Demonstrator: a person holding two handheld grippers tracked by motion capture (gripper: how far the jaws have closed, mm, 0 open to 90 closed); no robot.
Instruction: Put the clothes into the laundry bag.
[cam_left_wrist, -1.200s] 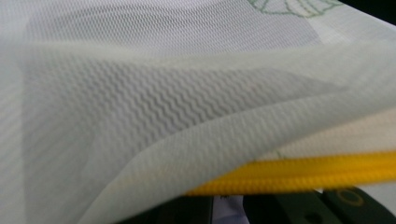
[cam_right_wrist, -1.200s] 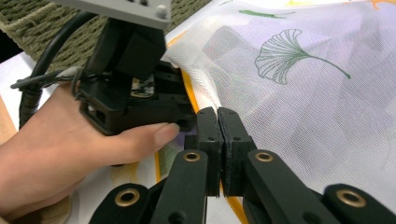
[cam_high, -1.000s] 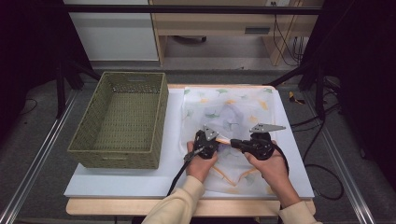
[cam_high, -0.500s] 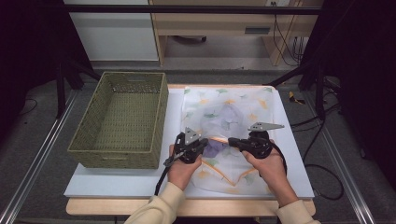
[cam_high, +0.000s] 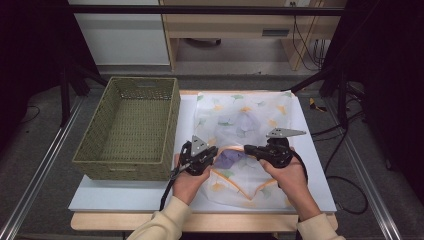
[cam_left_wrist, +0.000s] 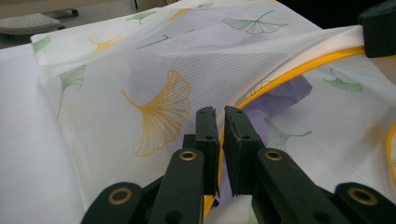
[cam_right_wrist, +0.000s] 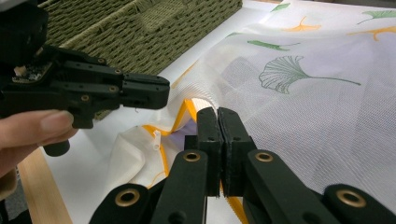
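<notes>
In the high view, light falls from above onto the middle of the frame: the white bench (cam_high: 310, 165) is bright and evenly lit, while the left and right edges and the upper right corner sink into near black. The picture is soft and slightly grainy, and small detail smears. The woven basket (cam_high: 131, 129) casts a faint shadow along its lower side. Both gripper views are bright and diffuse without glare; the mesh bag (cam_left_wrist: 154, 74) shows its weave sharply mid-frame, the black jaws at the bottom are slightly soft, and straight lines bow toward the edges.
</notes>
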